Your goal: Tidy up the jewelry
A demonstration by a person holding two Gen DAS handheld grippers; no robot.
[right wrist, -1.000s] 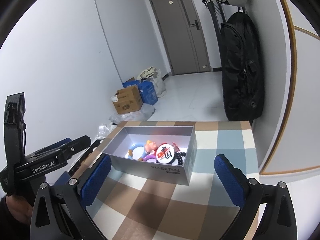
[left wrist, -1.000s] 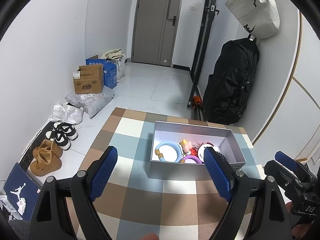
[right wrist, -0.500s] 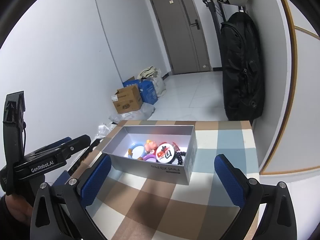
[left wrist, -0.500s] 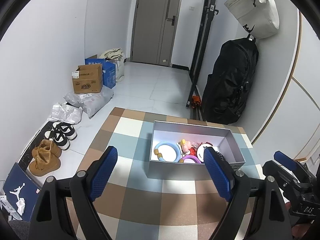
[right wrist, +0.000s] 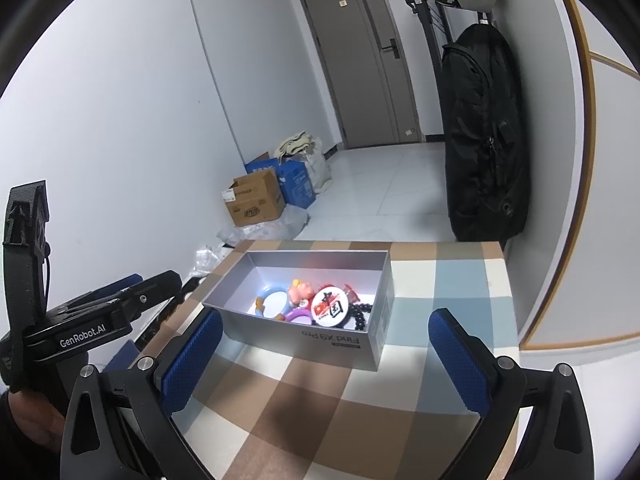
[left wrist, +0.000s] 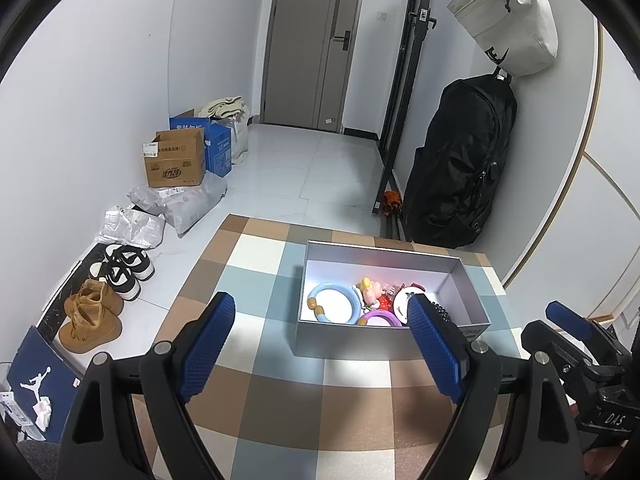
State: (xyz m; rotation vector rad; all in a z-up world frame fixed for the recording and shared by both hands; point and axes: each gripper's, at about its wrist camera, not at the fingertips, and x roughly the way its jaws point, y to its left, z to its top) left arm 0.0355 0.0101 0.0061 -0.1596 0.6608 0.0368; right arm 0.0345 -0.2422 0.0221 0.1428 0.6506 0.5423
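I judge the gathering nearly done, so the care now is to leave the grey box (right wrist: 340, 338) square on the checked table (right wrist: 460, 280) without nudging it. Inside lie a blue ring (left wrist: 332, 304), a round badge (right wrist: 328, 307) and dark beads (right wrist: 362, 314), perhaps a bracelet. My left gripper (left wrist: 320, 344) and right gripper (right wrist: 324, 360) hang spread wide, empty, touching nothing.

Right gripper (right wrist: 326, 356) fingers spread, empty, near grey box (right wrist: 372, 344) holding jewelry (right wrist: 328, 306)
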